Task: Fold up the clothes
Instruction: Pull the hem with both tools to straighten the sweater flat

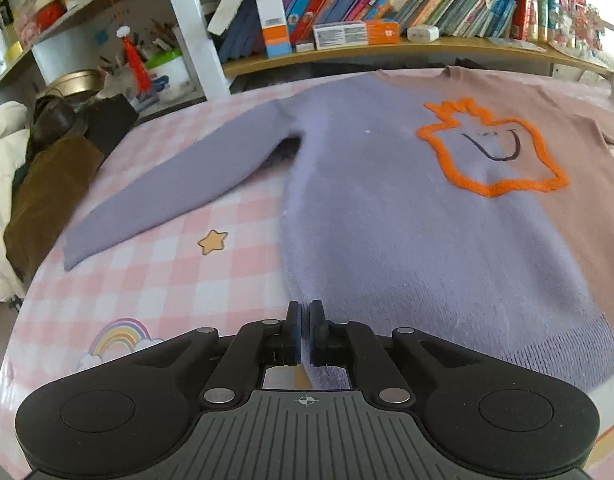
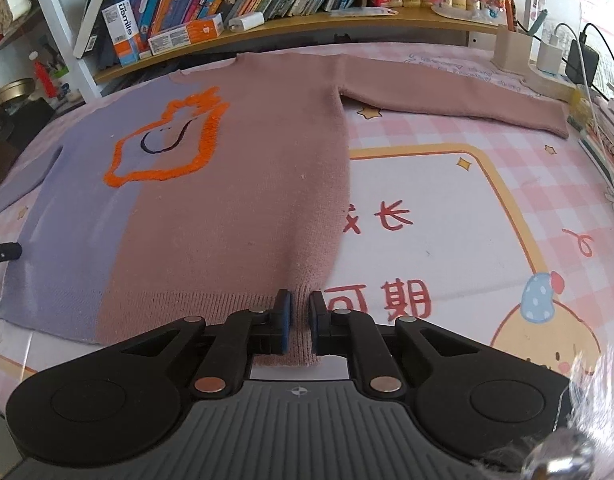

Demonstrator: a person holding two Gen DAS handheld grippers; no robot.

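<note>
From my remote station I counted one two-tone sweater [image 1: 407, 216] with two sleeves spread out, one orange outline [image 1: 493, 148] on its chest, two grippers, the left gripper [image 1: 305, 332] and the right gripper [image 2: 299, 324], and one checked cloth [image 2: 507, 152] under everything.

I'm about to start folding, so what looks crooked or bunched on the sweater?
Nothing stands out: the sweater lies flat, face up, both sleeves spread. The left gripper and right gripper pinch its hem corners.
</note>
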